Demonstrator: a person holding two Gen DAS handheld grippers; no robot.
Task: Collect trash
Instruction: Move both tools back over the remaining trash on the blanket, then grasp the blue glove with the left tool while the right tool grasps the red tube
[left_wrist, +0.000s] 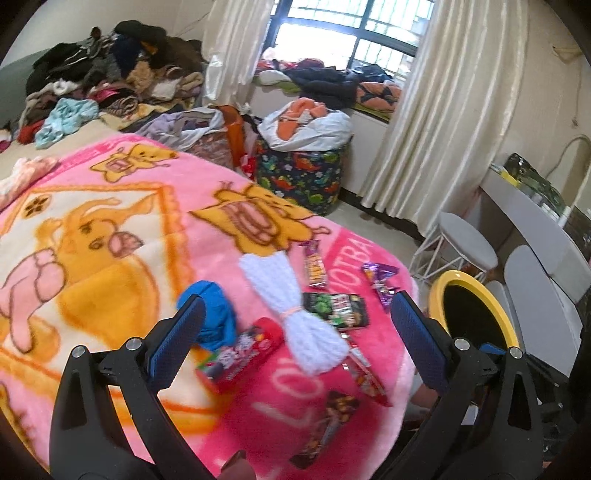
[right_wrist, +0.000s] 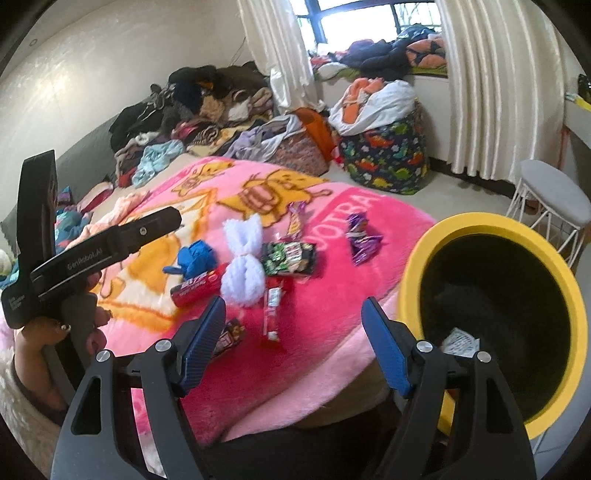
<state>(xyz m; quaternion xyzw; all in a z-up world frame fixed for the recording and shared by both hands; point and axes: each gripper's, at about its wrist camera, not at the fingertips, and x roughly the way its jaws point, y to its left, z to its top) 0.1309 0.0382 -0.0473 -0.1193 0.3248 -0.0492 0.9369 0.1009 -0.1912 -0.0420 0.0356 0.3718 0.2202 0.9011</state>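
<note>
Several snack wrappers lie on the pink blanket (left_wrist: 110, 229): a red tube pack (left_wrist: 240, 354) (right_wrist: 197, 284), a green-black packet (left_wrist: 336, 310) (right_wrist: 290, 258), a purple wrapper (left_wrist: 380, 282) (right_wrist: 362, 236), a red stick wrapper (left_wrist: 364, 373) (right_wrist: 271, 310) and a dark wrapper (left_wrist: 325, 424) (right_wrist: 229, 338). A yellow-rimmed bin (left_wrist: 476, 314) (right_wrist: 495, 317) stands right of the bed, white paper inside. My left gripper (left_wrist: 295, 328) is open and empty above the wrappers; its body shows in the right wrist view (right_wrist: 85, 254). My right gripper (right_wrist: 295, 332) is open and empty over the blanket's edge.
White yarn (left_wrist: 295, 321) (right_wrist: 242, 262) and a blue cloth (left_wrist: 214, 314) (right_wrist: 195, 256) lie among the wrappers. Clothes are piled (left_wrist: 110, 74) at the bed's far end. A dinosaur-print hamper (left_wrist: 303, 170), a white stool (left_wrist: 461, 243), chairs and a desk (left_wrist: 535, 221) stand to the right.
</note>
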